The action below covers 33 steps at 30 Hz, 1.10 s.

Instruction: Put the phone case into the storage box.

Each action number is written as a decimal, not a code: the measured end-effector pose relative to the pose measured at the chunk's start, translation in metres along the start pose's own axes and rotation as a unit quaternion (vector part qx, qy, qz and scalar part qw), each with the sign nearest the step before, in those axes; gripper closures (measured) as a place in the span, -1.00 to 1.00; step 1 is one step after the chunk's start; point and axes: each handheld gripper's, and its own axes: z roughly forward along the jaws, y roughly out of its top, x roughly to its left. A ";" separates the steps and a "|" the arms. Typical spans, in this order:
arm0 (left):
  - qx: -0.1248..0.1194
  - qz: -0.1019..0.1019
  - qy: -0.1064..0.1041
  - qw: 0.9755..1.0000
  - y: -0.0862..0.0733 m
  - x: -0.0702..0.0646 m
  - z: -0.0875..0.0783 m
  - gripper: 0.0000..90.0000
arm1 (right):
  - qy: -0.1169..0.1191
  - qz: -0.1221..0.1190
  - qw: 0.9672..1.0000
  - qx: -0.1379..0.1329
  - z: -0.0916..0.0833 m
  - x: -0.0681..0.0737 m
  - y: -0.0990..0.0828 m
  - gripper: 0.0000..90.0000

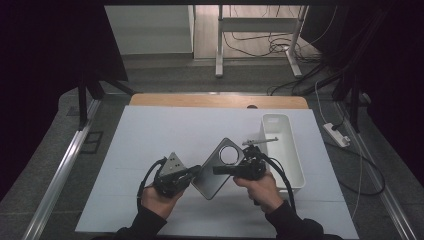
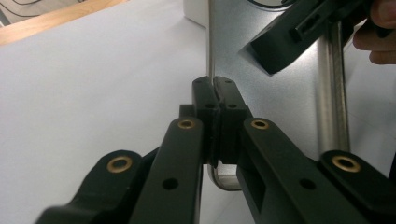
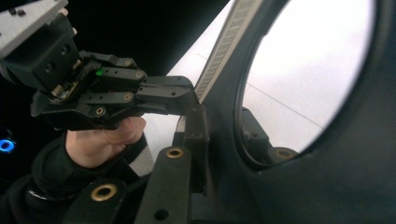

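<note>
A silver metal plate (image 1: 212,180) with a round hole (image 1: 230,154) is held tilted above the white table cover between both hands. My left gripper (image 1: 196,172) is shut on the plate's left edge; in the left gripper view the black pads (image 2: 205,100) pinch the thin edge of the plate (image 2: 280,107). My right gripper (image 1: 218,170) comes in from the right, shut on the plate just below the hole. In the right gripper view one jaw lies on the near face and the other shows through the hole (image 3: 299,70). The left gripper (image 3: 163,93) grips the edge farther off.
A white rectangular bin (image 1: 291,135) stands at the right of the white cover (image 1: 150,145), with a metal tool (image 1: 260,141) across its near rim. A wooden table edge (image 1: 200,100) lies behind. Cables and a power strip (image 1: 336,134) lie on the floor.
</note>
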 end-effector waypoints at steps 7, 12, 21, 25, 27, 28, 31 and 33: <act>0.004 -0.005 -0.015 1.000 -0.003 0.001 0.002 0.69 | -0.006 0.008 1.000 0.001 -0.001 0.003 -0.001 0.91; 0.014 -0.023 -0.038 0.999 -0.003 0.010 0.001 0.07 | -0.026 -0.024 0.999 0.009 -0.001 0.007 -0.001 0.90; 0.023 -0.056 -0.107 0.992 -0.011 0.023 0.003 -0.64 | -0.053 -0.108 0.992 0.044 -0.002 0.018 -0.002 0.90; 0.044 -0.039 -0.110 0.992 -0.014 0.020 0.008 -0.80 | -0.060 -0.125 0.989 0.050 -0.004 0.021 -0.002 0.90; 0.047 -0.035 -0.117 0.991 -0.016 0.020 0.010 -0.87 | -0.060 -0.134 0.988 0.056 -0.005 0.021 -0.002 0.90; 0.048 -0.032 -0.118 0.991 -0.017 0.020 0.011 -0.87 | -0.062 -0.138 0.987 0.058 -0.006 0.022 -0.002 0.90; 0.054 -0.020 -0.125 0.991 -0.019 0.019 0.013 -0.94 | -0.057 -0.147 0.986 0.061 -0.007 0.022 -0.002 0.90; 0.052 -0.018 -0.135 0.989 -0.020 0.019 0.014 -0.97 | -0.056 -0.153 0.985 0.060 -0.008 0.023 -0.003 0.90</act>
